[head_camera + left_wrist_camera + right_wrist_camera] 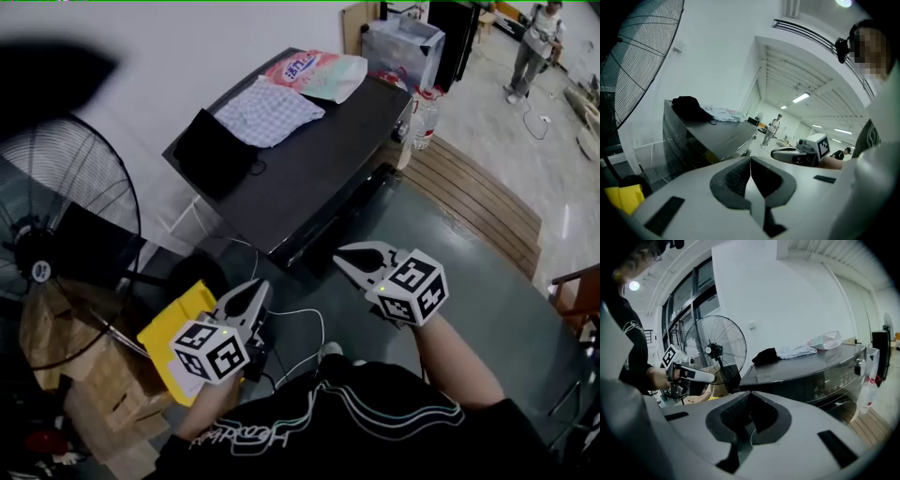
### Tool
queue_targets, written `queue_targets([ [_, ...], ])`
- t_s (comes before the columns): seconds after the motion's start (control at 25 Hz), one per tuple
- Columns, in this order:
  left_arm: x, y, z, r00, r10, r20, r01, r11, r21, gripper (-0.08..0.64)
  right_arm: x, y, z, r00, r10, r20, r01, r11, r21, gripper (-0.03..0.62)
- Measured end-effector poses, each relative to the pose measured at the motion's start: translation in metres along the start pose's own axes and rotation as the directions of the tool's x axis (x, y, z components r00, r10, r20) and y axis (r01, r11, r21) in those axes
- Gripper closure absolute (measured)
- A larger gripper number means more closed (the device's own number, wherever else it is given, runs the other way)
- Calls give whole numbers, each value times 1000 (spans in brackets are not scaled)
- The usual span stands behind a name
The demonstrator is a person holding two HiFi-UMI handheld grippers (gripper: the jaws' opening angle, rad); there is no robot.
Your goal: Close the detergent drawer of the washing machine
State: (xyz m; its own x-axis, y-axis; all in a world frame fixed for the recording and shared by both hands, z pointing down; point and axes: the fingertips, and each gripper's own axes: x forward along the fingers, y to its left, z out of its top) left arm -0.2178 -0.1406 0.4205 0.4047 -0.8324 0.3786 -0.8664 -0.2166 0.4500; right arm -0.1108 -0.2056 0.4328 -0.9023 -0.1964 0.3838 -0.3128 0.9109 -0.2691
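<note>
Head view: the dark washing machine (319, 159) is seen from above, just ahead of both grippers. On its top are laid a black cloth (214, 150), a checked cloth (267, 112) and a pink bag (314, 73) whose print is too small to be read. The left gripper (261, 286) is held low beside a yellow sheet (173, 328). The right gripper (341, 253) is held nearer the machine's front edge. In each gripper view the jaws are seen pressed together with nothing between them. The black-and-white square markers on the cubes carry no readable text. On the front panel (834, 373), shown in the right gripper view, the detergent drawer cannot be singled out. A floor fan (56, 244) is seen at the left.
</note>
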Motion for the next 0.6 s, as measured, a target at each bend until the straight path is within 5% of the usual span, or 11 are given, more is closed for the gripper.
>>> queue_targets([
  [0.6, -33, -155, 30, 983, -148, 111, 131, 980, 153, 535, -139, 74, 59, 960, 85, 266, -92, 996, 17, 566],
])
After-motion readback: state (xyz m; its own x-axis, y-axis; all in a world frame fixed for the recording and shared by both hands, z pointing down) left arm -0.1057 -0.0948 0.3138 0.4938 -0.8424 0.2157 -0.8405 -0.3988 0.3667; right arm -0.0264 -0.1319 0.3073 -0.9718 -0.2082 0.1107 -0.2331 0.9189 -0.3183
